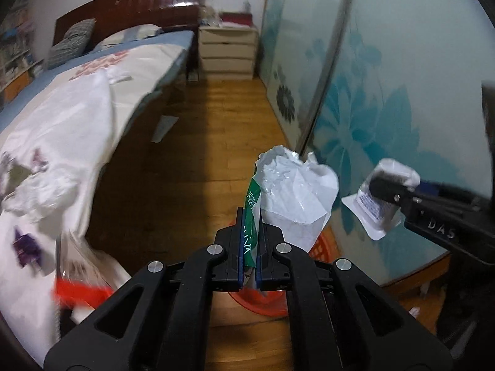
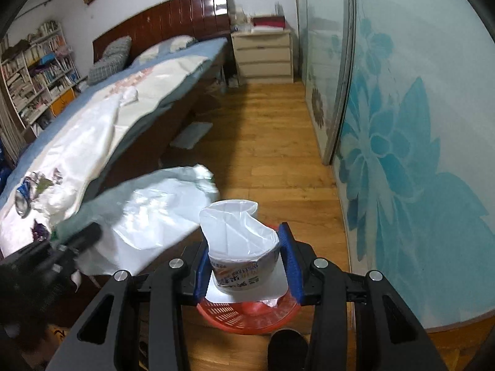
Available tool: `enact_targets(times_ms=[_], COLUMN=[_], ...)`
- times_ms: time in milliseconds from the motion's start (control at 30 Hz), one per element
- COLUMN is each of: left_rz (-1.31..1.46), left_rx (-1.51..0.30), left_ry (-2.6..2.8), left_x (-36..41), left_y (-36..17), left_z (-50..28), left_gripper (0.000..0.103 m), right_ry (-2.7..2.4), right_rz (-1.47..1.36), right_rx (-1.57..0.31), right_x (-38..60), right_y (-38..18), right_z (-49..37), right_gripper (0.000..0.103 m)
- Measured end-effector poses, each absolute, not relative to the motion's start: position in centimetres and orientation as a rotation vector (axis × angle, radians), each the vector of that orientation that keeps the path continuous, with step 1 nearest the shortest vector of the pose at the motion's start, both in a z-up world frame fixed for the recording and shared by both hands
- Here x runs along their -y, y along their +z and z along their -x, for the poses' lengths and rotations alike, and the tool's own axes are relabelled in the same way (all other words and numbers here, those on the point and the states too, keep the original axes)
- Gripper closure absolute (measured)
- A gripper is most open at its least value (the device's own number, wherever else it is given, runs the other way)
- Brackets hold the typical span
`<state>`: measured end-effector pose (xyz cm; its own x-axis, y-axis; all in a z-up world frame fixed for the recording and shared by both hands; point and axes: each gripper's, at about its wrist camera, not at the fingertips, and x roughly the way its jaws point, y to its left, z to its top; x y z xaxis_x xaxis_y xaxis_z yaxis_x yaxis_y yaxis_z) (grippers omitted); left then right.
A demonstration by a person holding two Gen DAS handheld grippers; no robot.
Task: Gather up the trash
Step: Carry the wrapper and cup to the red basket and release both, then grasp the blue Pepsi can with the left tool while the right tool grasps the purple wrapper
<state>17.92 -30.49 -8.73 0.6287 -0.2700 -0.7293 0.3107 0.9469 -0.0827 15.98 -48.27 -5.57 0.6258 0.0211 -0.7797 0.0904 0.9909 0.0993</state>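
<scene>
now, left to right: bed [image 2: 92, 130] with litter [image 2: 34, 191]; left gripper [image 1: 250, 241] nearly closed, pinching a white bag [image 1: 297, 191]; right gripper [image 2: 247, 262] part open, clamping a cup [image 2: 241, 247]; both above the red basket [image 2: 244, 315].

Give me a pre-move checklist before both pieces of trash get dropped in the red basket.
1. Left tongs clamped on the green-and-white plastic bag: ok.
2. Right tongs gripping the white cup: ok.
3. Cup directly above the red basket: ok in the right wrist view.
4. Bag over the basket: its bulk looks above the rim, ok.
5. Room left in the basket: cannot tell, mostly hidden.
6. More trash remaining on the bed: not ok, wrappers lie there.
</scene>
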Motion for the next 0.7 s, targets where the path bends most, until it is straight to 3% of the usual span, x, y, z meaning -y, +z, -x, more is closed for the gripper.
enact_targets(times_ms=[200, 467, 500, 533, 567, 600, 700], left_rz=[-0.086, -0.094, -0.097, -0.1, -0.099, -0.09, -0.09], left_rx=[-0.911, -0.937, -0.942, -0.949, -0.953, -0.947, -0.911], left_ry=[-0.321, -0.316, -0.317, -0.317, -0.318, -0.327, -0.33], left_x=[32.7, 33.7, 34.0, 34.1, 34.1, 34.0, 33.4], left_y=[-11.9, -11.5, -11.8, -11.9, -12.0, -11.8, -10.8], left_z=[-19.5, -19.8, -20.1, -20.1, -20.1, -20.0, -19.4], left_gripper=[0.098, 0.095, 0.091, 0.075, 0.046, 0.033, 0.033], right_ry=[-0.059, -0.106, -0.118, -0.127, -0.136, -0.143, -0.145], right_rz=[-0.043, -0.072, -0.065, -0.06, -0.055, -0.054, -0.069], right_rx=[-0.939, -0.957, -0.954, -0.948, -0.938, -0.926, -0.906], right_x=[47.5, 48.5, 48.4, 48.5, 48.5, 48.5, 48.5], right_y=[-7.0, -7.4, -7.3, -7.3, -7.1, -6.9, -6.4], right_z=[-18.0, -18.6, -18.6, -18.5, -18.4, -18.3, -18.0], right_gripper=[0.062, 0.059, 0.047, 0.032, 0.026, 0.025, 0.025])
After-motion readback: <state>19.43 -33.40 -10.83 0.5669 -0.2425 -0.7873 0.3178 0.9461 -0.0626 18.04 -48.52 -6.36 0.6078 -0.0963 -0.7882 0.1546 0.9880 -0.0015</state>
